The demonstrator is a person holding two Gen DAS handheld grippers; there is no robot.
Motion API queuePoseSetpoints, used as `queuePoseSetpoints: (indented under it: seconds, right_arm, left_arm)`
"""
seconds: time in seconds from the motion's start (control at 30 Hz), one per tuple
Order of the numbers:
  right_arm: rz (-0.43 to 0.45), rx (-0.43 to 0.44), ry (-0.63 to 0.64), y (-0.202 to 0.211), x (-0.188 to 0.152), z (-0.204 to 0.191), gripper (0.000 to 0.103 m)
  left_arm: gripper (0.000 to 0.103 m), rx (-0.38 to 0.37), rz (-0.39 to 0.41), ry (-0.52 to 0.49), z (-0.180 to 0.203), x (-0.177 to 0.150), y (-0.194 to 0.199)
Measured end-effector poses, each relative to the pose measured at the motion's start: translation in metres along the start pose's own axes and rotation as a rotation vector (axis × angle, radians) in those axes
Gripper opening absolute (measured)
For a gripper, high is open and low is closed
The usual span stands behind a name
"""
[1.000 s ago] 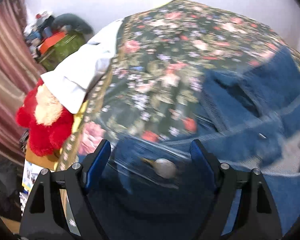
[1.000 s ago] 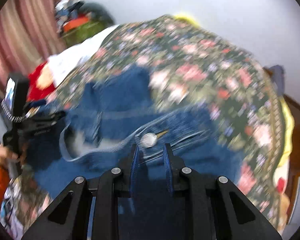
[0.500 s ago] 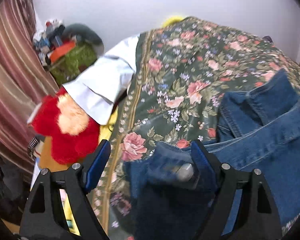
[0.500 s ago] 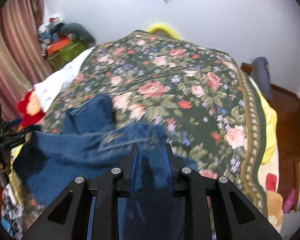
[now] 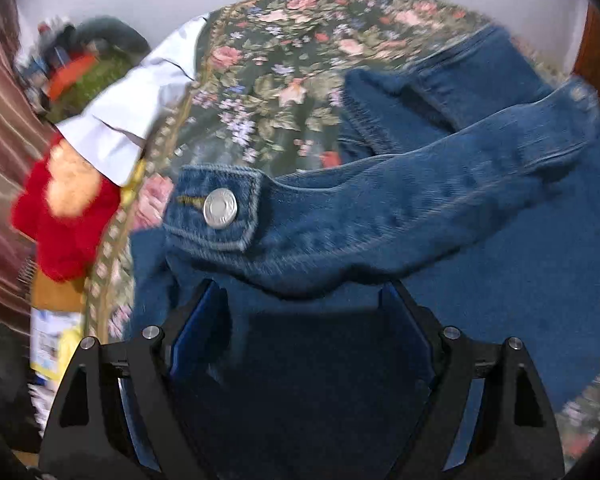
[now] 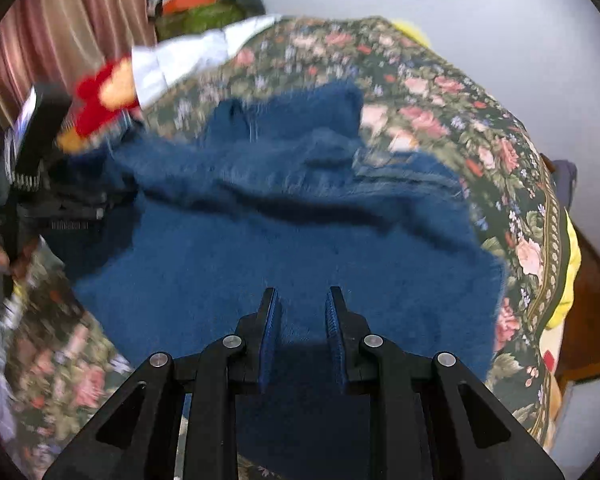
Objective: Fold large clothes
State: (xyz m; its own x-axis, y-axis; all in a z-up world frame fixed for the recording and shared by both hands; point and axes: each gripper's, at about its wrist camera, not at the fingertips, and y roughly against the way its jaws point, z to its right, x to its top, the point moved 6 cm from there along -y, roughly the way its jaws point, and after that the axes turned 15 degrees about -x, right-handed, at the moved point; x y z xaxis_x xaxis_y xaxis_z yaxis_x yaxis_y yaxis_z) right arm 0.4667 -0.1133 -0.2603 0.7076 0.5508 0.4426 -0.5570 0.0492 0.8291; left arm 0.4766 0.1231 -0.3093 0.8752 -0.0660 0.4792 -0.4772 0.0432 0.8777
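A blue denim jacket [image 6: 300,232] lies spread on the floral bedspread [image 6: 440,92]. In the left wrist view its cuff with a silver snap button [image 5: 220,208] lies just beyond my left gripper [image 5: 300,300], whose jaws are wide apart with denim [image 5: 420,208] between and under them. My right gripper [image 6: 300,304] hovers over the near part of the jacket with its jaws a narrow gap apart, nothing clearly clamped. The left gripper also shows in the right wrist view [image 6: 60,208] at the jacket's left edge.
A red plush toy [image 5: 64,216] and a white cloth [image 5: 140,120] lie at the bed's left edge. A clutter pile [image 6: 196,8] stands by the striped curtain [image 6: 80,32]. The bed's right edge drops to a wooden floor [image 6: 588,280].
The jacket has been laid flatter over the bed. The right gripper's jaws have parted slightly and sit over the denim. The left gripper has moved, and the buttoned cuff now lies ahead of it.
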Motion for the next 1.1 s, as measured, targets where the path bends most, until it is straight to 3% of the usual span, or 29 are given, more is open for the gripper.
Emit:
queuePoseSetpoints:
  seconds: [0.07,0.17,0.27,0.37,0.43,0.5,0.67,0.8,0.83,0.93,1.1]
  right_arm:
    - [-0.006,-0.04,0.005,-0.009,-0.005,-0.003,0.02]
    - [0.003,-0.045,-0.008,-0.007,-0.007,-0.001,0.02]
    - [-0.002,-0.076,-0.004,-0.005,-0.008,0.005,0.02]
    - [-0.011,-0.101,-0.021,-0.001,-0.011,0.021,0.02]
    - [-0.016,-0.078,-0.055,0.005,-0.013,0.031,0.02]
    - [-0.016,-0.109,-0.068,0.01,-0.017,0.044,0.02]
    - [-0.018,-0.141,-0.073,0.017,-0.034,0.062,0.02]
    - [-0.024,-0.196,-0.029,0.013,-0.05,0.06,0.02]
    - [-0.019,-0.206,-0.022,0.013,-0.053,0.06,0.02]
    - [-0.004,-0.236,0.031,0.018,-0.062,0.056,0.02]
    - [0.005,-0.298,0.092,0.026,-0.077,0.059,0.02]
  left_arm:
    - [0.085,0.098,0.021,-0.032,-0.009,0.005,-0.007]
    - [0.09,0.132,0.028,0.019,-0.036,0.007,-0.011]
    - [0.09,0.109,0.054,0.146,-0.064,0.005,0.003]
    - [0.09,0.015,0.095,0.233,-0.08,0.004,0.025]
    - [0.09,0.028,0.111,0.23,-0.083,0.003,0.041]
    - [0.09,0.033,0.135,0.201,-0.082,0.0,0.063]
    - [0.09,-0.039,0.133,0.153,-0.065,-0.027,0.087]
    - [0.09,0.101,0.039,0.103,-0.073,-0.059,0.064]
    - [0.091,0.104,0.019,0.113,-0.079,-0.07,0.057]
    - [0.099,0.065,0.045,0.15,-0.09,-0.085,0.059]
    - [0.1,-0.024,0.038,0.254,-0.111,-0.101,0.062]
